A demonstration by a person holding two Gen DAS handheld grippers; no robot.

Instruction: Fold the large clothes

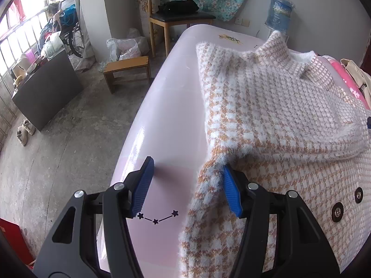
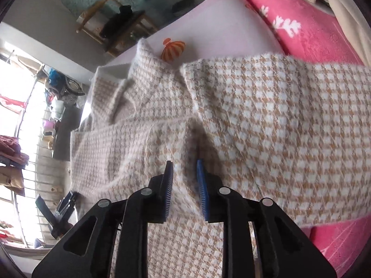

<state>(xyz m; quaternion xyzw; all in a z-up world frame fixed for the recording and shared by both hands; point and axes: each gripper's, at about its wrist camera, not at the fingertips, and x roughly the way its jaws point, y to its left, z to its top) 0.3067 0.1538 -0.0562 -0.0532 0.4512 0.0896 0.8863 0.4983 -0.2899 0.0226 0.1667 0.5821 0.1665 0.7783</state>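
Observation:
A fluffy tan-and-white houndstooth coat (image 1: 278, 106) lies on a pale pink table (image 1: 169, 125), a sleeve folded across its body and dark buttons (image 1: 337, 212) near me. My left gripper (image 1: 185, 185) is open at the coat's left edge; its right fingertip (image 1: 231, 192) touches the fabric, its left one is over bare table. In the right wrist view the coat (image 2: 266, 127) fills the frame. My right gripper (image 2: 184, 190) is partly open just above the coat, with fabric between its pads; I cannot tell if it grips.
A pink flowered blanket (image 2: 308, 25) and beige cloth (image 2: 343, 11) lie at the table's far side. On the floor to the left are a wooden stool (image 1: 127, 69), a chair (image 1: 176, 16), plastic bags (image 1: 125, 46) and a dark cabinet (image 1: 46, 90). A water jug (image 1: 279, 11) stands behind.

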